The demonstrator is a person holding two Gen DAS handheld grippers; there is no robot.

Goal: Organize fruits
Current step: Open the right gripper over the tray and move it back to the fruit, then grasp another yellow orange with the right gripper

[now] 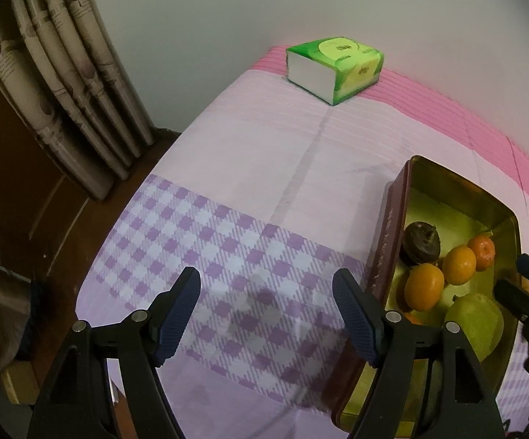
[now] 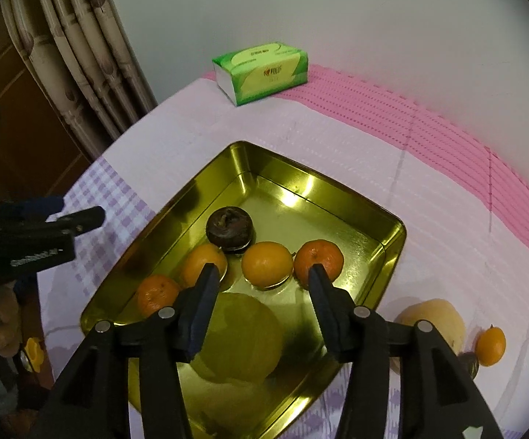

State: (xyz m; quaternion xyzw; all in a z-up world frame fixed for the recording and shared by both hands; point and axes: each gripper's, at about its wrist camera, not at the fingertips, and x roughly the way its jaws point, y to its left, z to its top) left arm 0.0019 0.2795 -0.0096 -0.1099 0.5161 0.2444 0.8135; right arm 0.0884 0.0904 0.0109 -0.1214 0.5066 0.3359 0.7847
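A: Where's the fruit?

B: Nearest in the gold tin point(image 2: 392, 226), a big yellow-green pear point(image 2: 240, 333) under the right gripper point(image 2: 262, 276), jaws spread, empty. Beyond it oranges point(image 2: 266, 263) and a dark fruit point(image 2: 229, 228).

A: Outside the tin?

B: A pale pear point(image 2: 443, 320) and small orange point(image 2: 490, 345) to its right. Smooth, bruisable; grip across the middle. Left gripper point(image 1: 266, 287): spread, empty.

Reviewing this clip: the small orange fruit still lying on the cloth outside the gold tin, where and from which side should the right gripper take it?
Grip the small orange fruit across its round middle, coming from above. It lies alone on the cloth, right of the gold tin, with a pale fruit close on its left, so set the right gripper fingers on the near and far sides, probably not left-right.
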